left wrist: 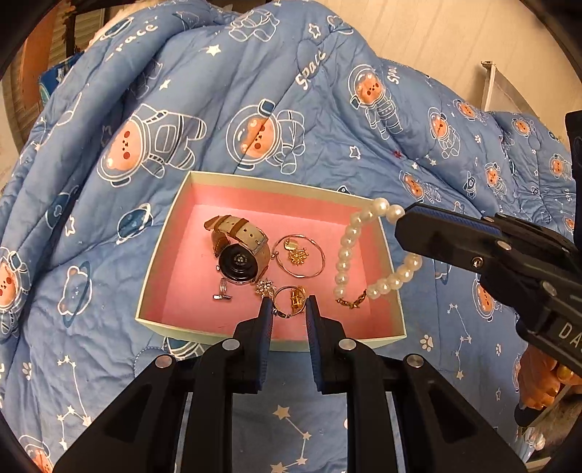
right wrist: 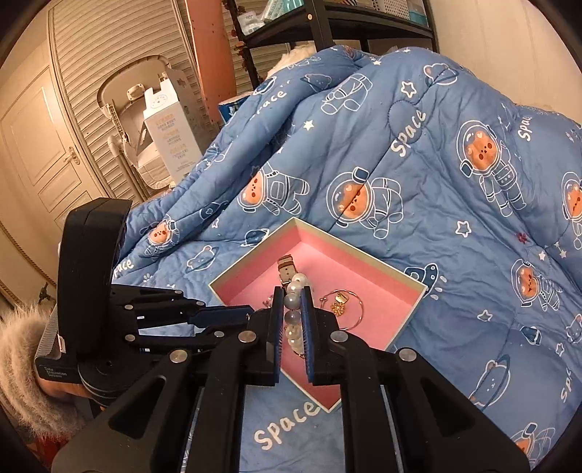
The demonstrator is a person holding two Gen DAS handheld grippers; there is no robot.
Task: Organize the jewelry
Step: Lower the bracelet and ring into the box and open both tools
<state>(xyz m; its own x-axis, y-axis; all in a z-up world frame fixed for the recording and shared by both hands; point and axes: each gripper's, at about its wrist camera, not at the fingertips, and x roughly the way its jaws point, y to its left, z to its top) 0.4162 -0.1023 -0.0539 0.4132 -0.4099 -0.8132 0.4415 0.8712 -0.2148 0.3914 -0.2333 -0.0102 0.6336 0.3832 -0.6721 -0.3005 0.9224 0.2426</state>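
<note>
An open box with a pink lining lies on the quilt. In it are a watch, a large gold hoop, a cufflink and a sparkly brooch. My right gripper is shut on a pearl bracelet. In the left wrist view the bracelet hangs in a loop from that gripper over the box's right side. My left gripper is over the box's near edge, its jaws narrowly apart. A small gold hoop spans the gap between its tips.
A blue space-print quilt covers the bed and rises in a fold behind the box. Left of the bed are louvred doors, a white carton and a dark shelf. A fluffy sleeve shows behind the left gripper.
</note>
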